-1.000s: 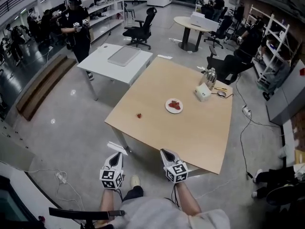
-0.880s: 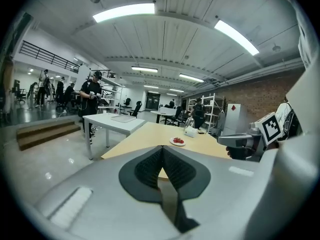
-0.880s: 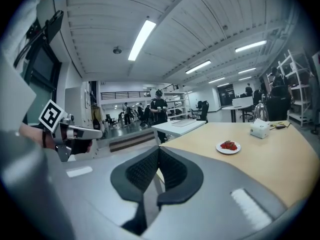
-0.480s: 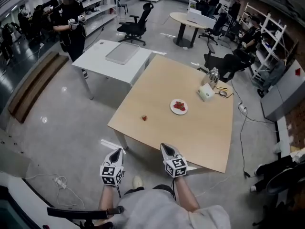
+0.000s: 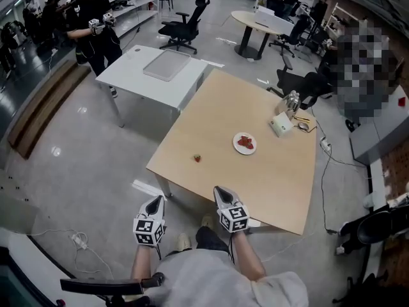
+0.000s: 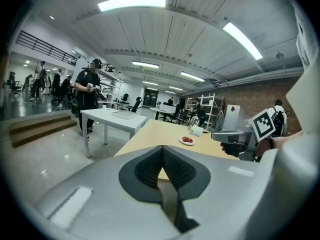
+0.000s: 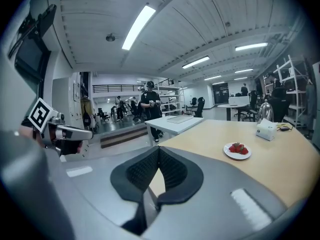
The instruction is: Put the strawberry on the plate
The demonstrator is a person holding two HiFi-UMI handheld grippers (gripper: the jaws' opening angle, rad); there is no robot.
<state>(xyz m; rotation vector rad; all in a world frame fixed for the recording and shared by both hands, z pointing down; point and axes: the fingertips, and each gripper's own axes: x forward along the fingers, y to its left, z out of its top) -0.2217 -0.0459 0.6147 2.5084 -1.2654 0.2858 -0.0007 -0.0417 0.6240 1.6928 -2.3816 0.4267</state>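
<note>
A lone strawberry (image 5: 197, 158) lies on the wooden table (image 5: 268, 178) toward its left side. To its right sits a white plate (image 5: 244, 143) holding strawberries, also seen as the plate (image 6: 187, 140) and the plate (image 7: 237, 150) in the gripper views. My left gripper (image 5: 154, 204) and right gripper (image 5: 220, 194) hover short of the table's near edge, both shut with nothing between the jaws. In each gripper view the pads meet tip to tip, left gripper (image 6: 163, 149), right gripper (image 7: 158, 149).
A white box (image 5: 280, 125), a metal kettle (image 5: 292, 101) and cables sit at the table's far right. A white table (image 5: 153, 75) with a grey tray stands beyond on the left. Office chairs, a round table and a person holding grippers (image 5: 94, 27) are farther off.
The view has shifted slightly; the table sits a little nearer and more to the right. Both grippers stay shut and side by side before the near edge.
</note>
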